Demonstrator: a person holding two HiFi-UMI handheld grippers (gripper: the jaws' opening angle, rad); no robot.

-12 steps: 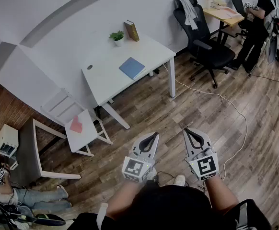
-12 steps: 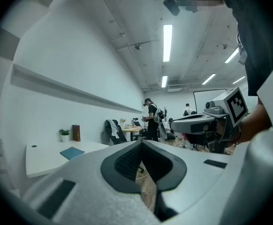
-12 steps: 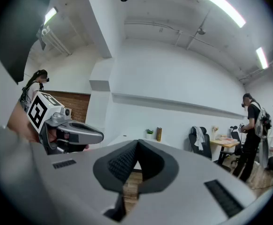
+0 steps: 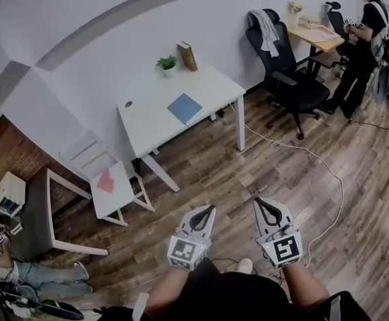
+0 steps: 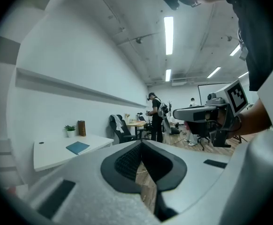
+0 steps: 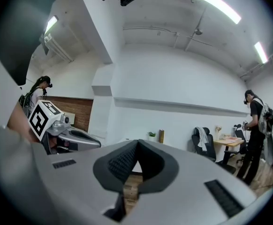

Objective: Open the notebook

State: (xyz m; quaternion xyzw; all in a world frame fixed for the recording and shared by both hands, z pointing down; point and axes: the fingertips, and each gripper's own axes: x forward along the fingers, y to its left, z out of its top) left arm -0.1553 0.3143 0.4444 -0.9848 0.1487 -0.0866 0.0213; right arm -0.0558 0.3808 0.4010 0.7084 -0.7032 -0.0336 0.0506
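The blue notebook (image 4: 184,108) lies closed on a white table (image 4: 151,119) across the room, by the wall; the left gripper view shows the notebook (image 5: 77,147) far off at the left. Both grippers are held side by side over the wooden floor, well short of the table. My left gripper (image 4: 211,208) is shut with nothing in it, its tips meeting in its own view (image 5: 142,142). My right gripper (image 4: 258,201) is also shut and empty, its jaws closed together (image 6: 137,142). Each gripper shows in the other's view.
A small potted plant (image 4: 167,63) and a brown book (image 4: 187,55) stand at the table's back. A black office chair (image 4: 285,65) is to its right, a white cable (image 4: 315,159) crosses the floor, and a low white side table (image 4: 114,186) stands left. A person (image 4: 361,39) stands far right.
The whole room sits slightly lower in the head view. Both grippers stay side by side and shut, at about the same distance from the table.
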